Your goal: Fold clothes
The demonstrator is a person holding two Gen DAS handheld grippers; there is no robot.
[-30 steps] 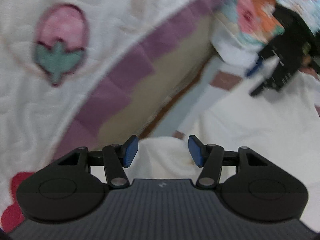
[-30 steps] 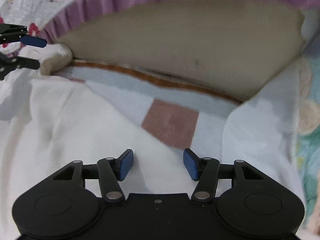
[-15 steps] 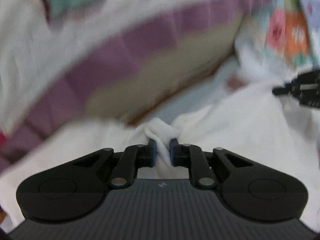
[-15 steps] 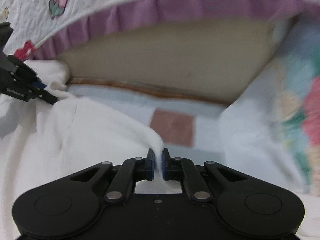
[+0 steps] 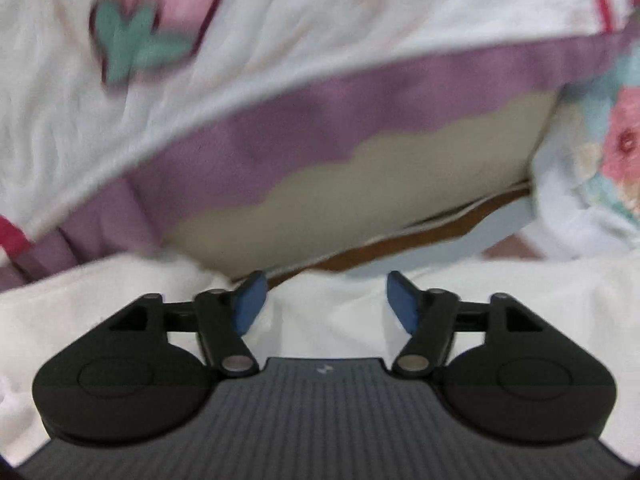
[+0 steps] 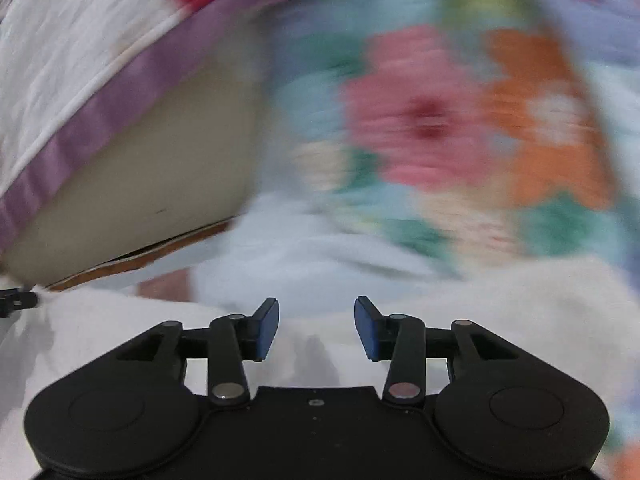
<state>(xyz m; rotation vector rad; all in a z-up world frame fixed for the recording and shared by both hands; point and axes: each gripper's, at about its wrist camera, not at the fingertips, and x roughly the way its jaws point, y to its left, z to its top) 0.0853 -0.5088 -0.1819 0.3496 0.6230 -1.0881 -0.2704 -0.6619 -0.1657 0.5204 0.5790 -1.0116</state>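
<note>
While both tongs, left [image 5: 323,300] & right [image 6: 316,328], are opening w/ nothing gripped; one white garment [image 5: 340,312] beneath.

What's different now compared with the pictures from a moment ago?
Half a second ago both grippers were pinched shut on the white garment. Now the left gripper and the right gripper have let it go, their jaws opening with nothing pressed between the pads. The right view has swung toward the floral blanket. The garment still lies spread below the strawberry quilt.
</note>
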